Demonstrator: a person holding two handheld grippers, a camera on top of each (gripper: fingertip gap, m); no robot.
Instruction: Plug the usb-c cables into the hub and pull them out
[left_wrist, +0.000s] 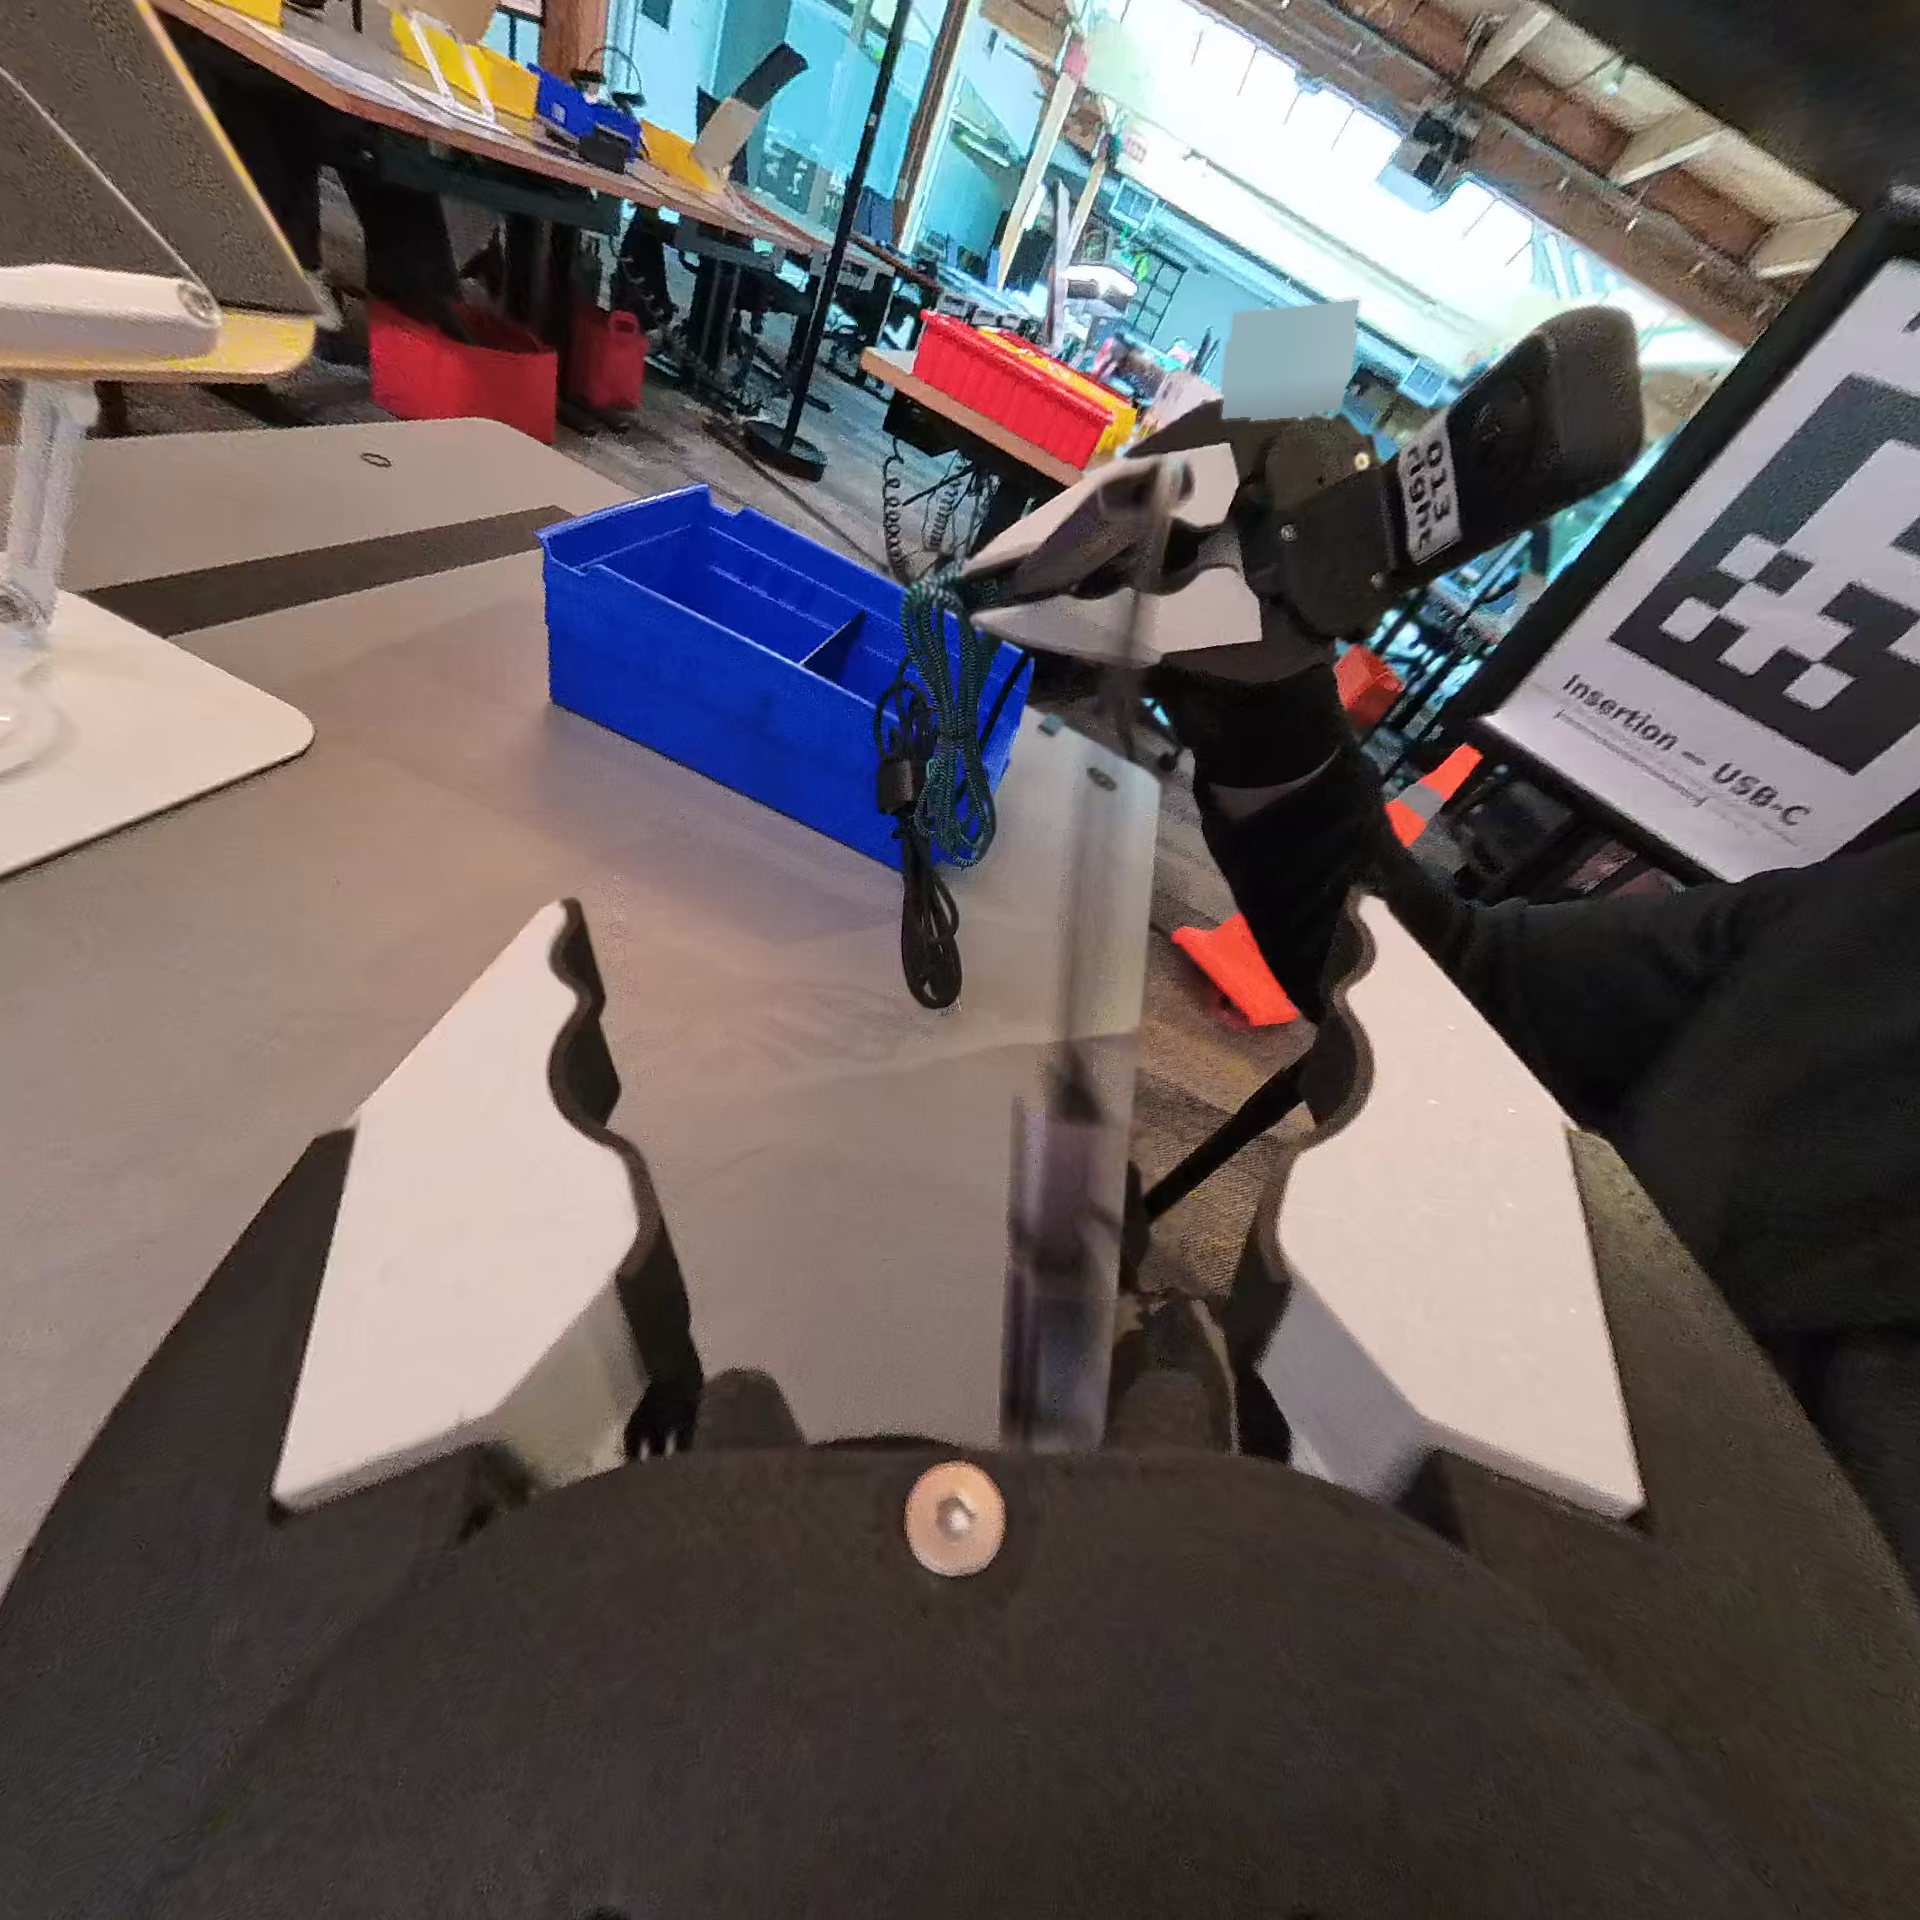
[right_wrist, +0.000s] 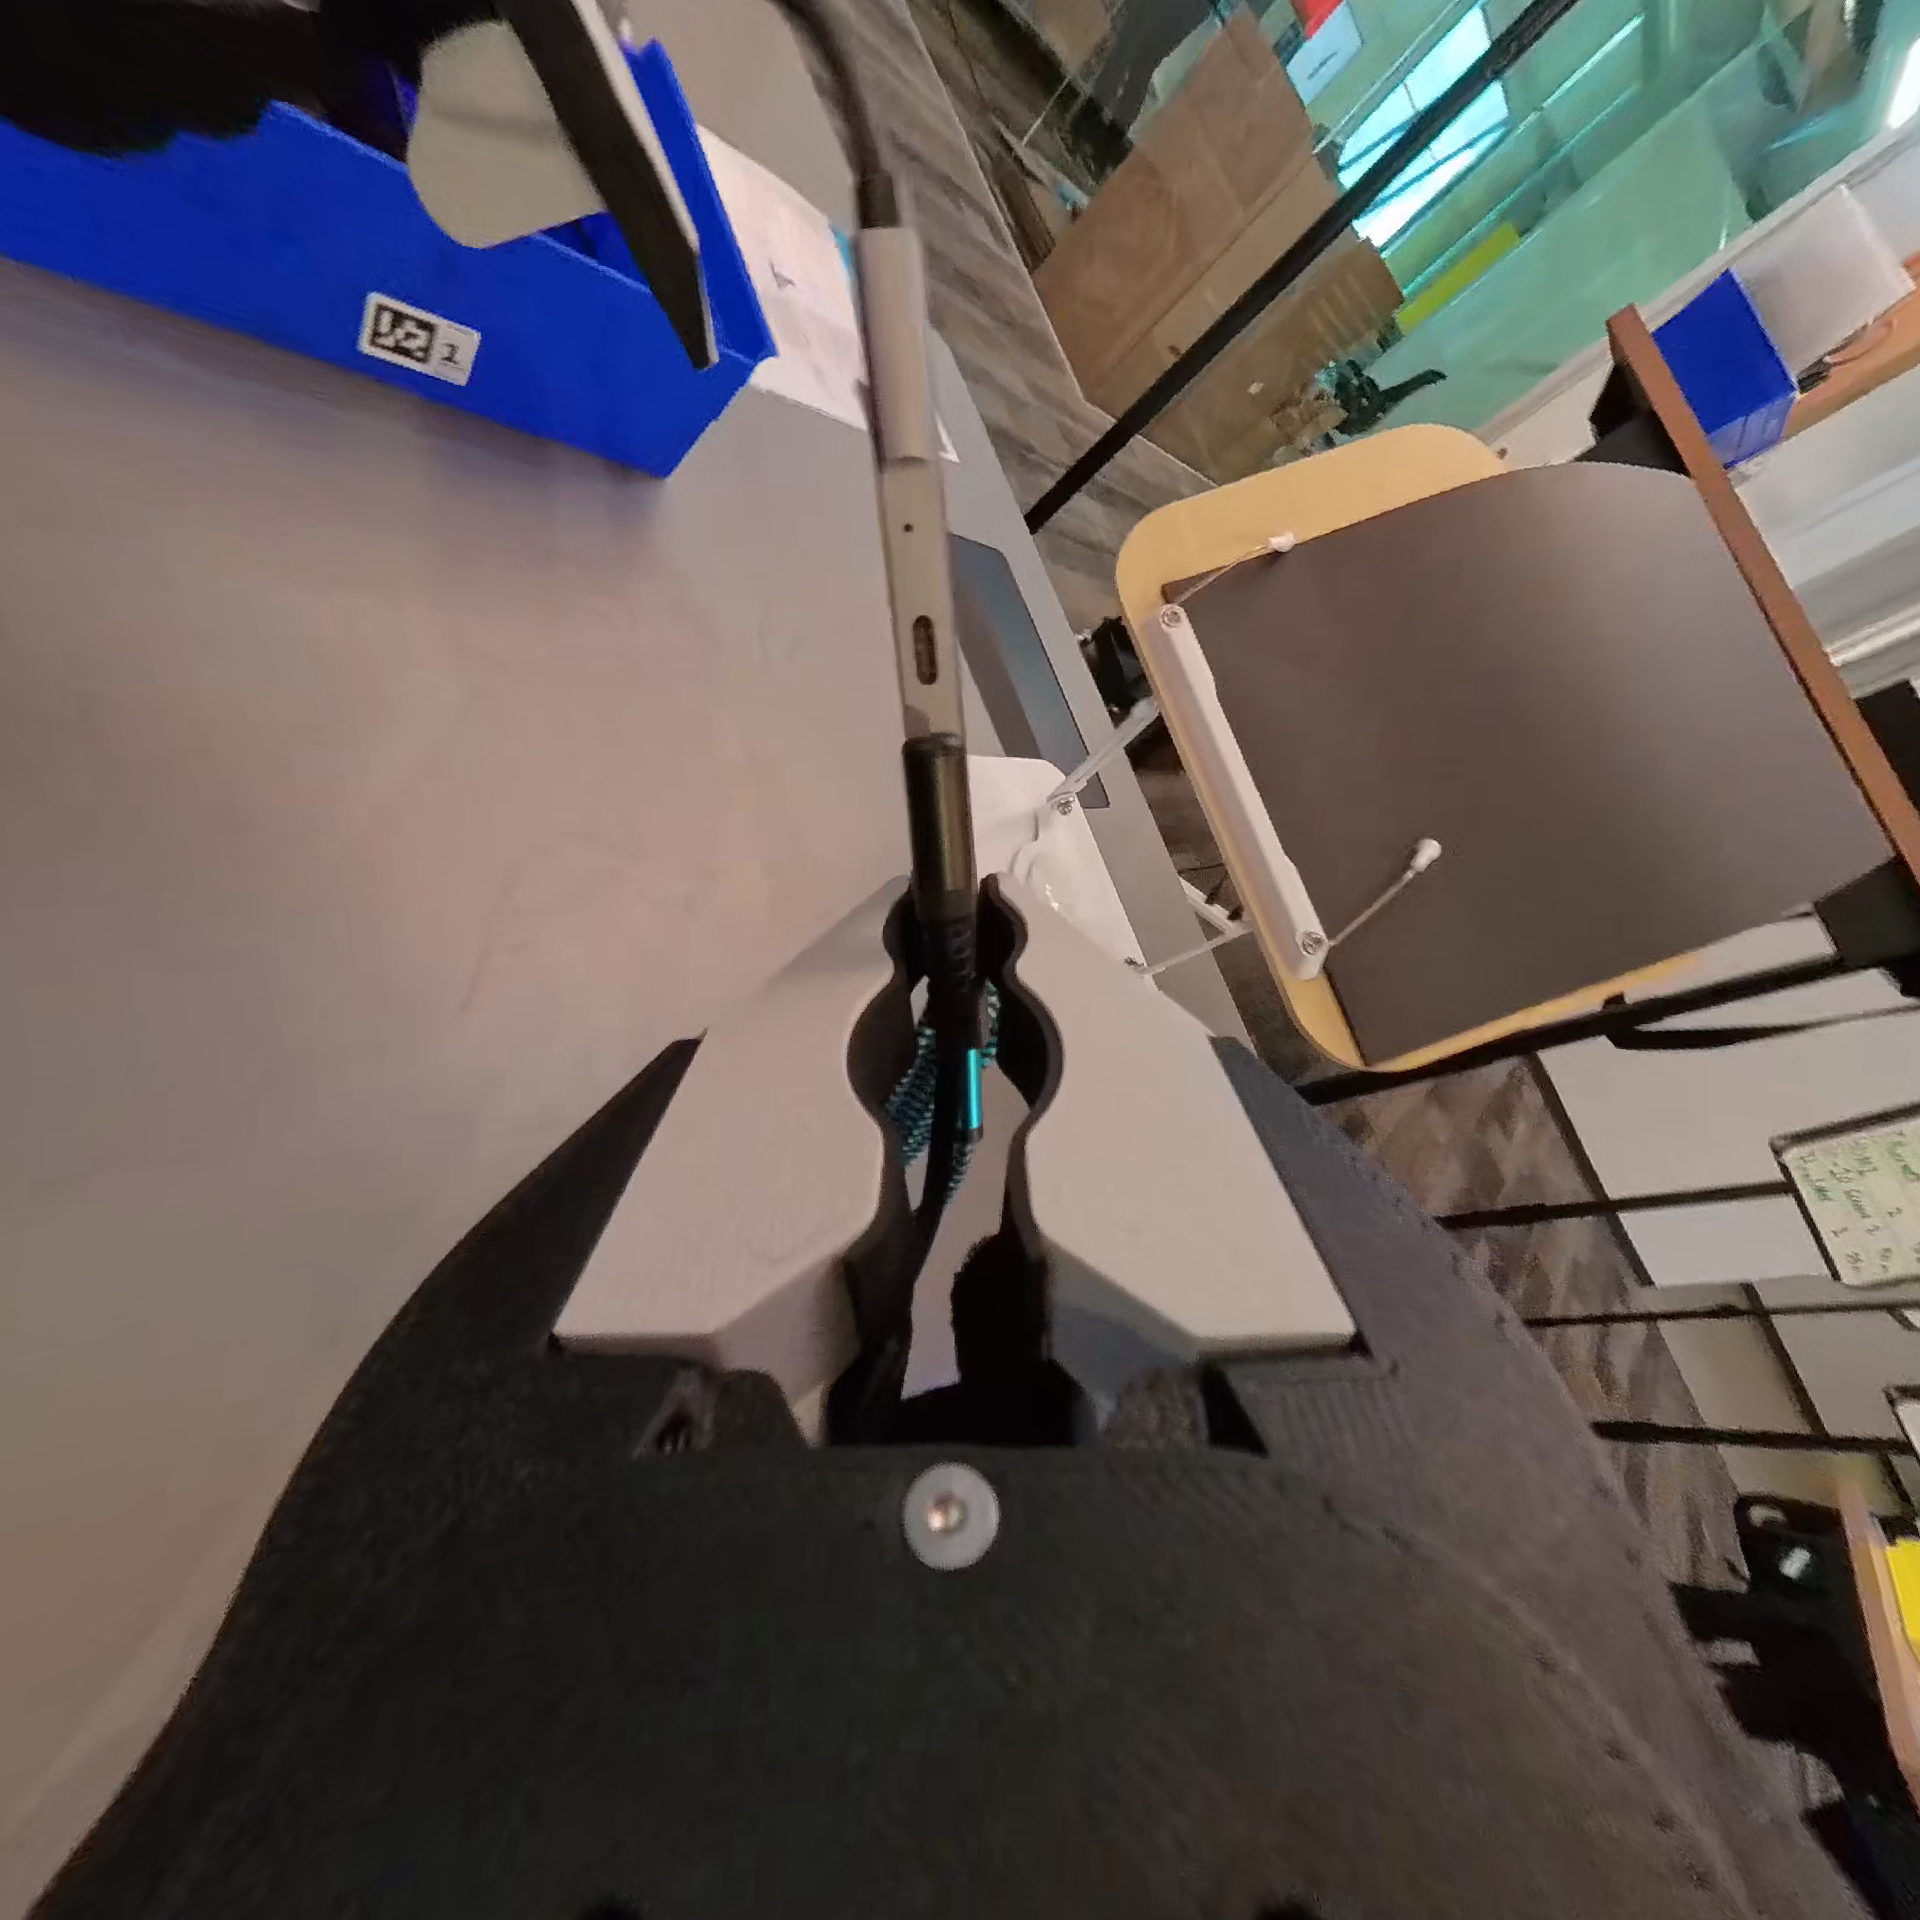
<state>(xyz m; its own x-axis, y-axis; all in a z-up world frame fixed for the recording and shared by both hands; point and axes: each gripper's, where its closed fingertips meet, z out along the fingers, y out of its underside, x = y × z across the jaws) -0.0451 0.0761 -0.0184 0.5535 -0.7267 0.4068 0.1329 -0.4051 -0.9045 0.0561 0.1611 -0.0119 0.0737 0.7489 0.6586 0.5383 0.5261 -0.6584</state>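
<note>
My right gripper (right_wrist: 951, 904) is shut on the black plug (right_wrist: 940, 810) of a teal-and-black braided USB-C cable (left_wrist: 935, 748). The plug sits in the near end of a slim silver hub (right_wrist: 914, 582), which is held up in the air above the grey table (right_wrist: 364, 727). The hub's own dark lead (right_wrist: 842, 94) runs off its far end. In the left wrist view the hub (left_wrist: 1081, 1039) is blurred and hangs between the wide-open fingers of my left gripper (left_wrist: 961, 935), nearer the right finger and not gripped. The right gripper (left_wrist: 977, 592) shows above it, the cable bundle dangling from it.
A blue bin (left_wrist: 727, 644) stands on the table beyond the grippers; it also shows in the right wrist view (right_wrist: 312, 260). A white stand base (left_wrist: 104, 727) lies at the left. A marker sign (left_wrist: 1766, 582) stands at the right. An orange object (left_wrist: 1236, 966) lies below the table edge. My right fingertips sit around 15 cm from my left ones.
</note>
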